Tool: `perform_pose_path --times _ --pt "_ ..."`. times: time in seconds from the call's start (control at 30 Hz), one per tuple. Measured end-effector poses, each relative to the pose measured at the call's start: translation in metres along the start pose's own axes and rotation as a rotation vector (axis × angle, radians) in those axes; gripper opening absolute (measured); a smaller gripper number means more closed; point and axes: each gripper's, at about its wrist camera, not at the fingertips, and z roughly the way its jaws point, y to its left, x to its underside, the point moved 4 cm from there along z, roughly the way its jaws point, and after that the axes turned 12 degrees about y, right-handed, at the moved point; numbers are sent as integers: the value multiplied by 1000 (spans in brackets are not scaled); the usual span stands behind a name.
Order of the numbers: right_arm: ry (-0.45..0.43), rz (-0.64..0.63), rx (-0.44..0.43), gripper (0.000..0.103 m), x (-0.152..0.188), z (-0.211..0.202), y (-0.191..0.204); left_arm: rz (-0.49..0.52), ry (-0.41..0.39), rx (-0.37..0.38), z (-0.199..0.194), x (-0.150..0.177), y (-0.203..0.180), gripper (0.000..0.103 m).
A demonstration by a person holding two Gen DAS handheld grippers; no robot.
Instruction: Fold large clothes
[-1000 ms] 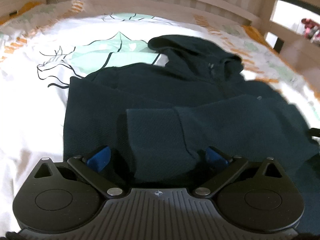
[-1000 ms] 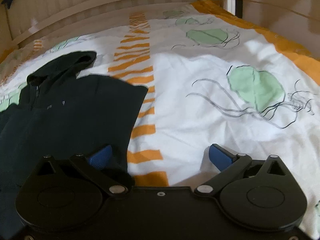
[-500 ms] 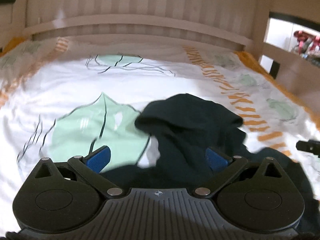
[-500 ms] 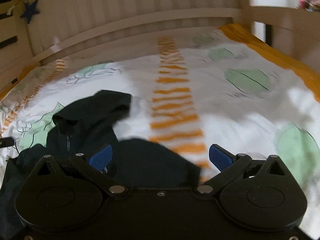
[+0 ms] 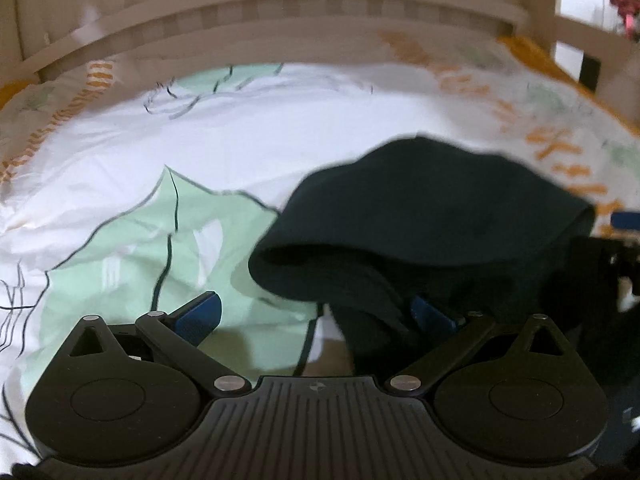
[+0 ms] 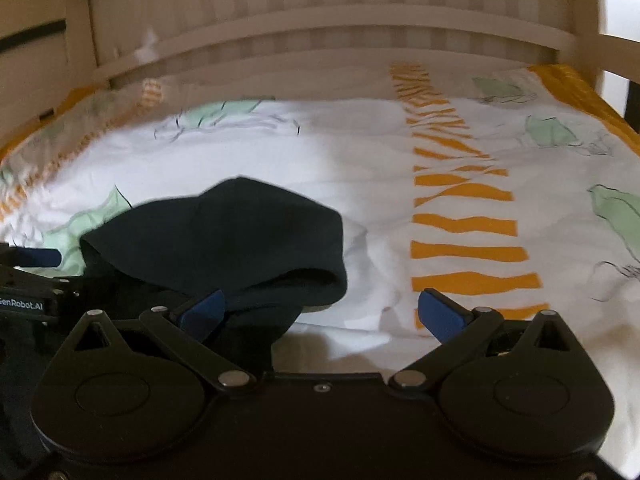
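Note:
The dark navy hoodie lies on the bed, and only its hood end shows. In the left wrist view the hood bulges at centre right. My left gripper is open just short of it; its right pad sits against the dark cloth and its left pad is over the sheet. In the right wrist view the hood lies at lower left. My right gripper is open, with its left pad at the cloth's edge and its right pad over bare sheet. The hoodie's body is hidden below both grippers.
The bedsheet is white with green leaf prints and orange stripes. A pale slatted headboard closes the far end, and a side rail runs on the right. The left gripper's body shows at the right wrist view's left edge.
Both grippers have moved forward from over the hoodie's folded body to its hood end and now sit lower and closer to the hood. Both stayed open.

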Motion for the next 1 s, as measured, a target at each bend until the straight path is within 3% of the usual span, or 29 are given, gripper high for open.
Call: perform_pose_path --times 0.17,0.5,0.6,0.67,0.77,0.87,1.0 --pt "32 -11 13 102 -5 20 -3 -25 -7 13 10 -5 8 103" --pt "43 14 104 102 -19 30 -22 -29 -48 -111 20 -31 27 103" --pt "48 17 122 102 -23 33 -29 -114 -91 -142 12 -32 45 103" --pt "-16 13 156 102 -31 24 -31 -181 -127 -128 3 -29 60 103" --pt "-127 47 151 102 -40 5 -38 -153 -108 -117 1 -19 67 103" --pt "-34 45 112 102 -34 14 -45 -98 -30 -75 9 -3 71 103" --pt "91 -22 69 102 -12 27 -48 -122 38 2 7 -3 79 103"
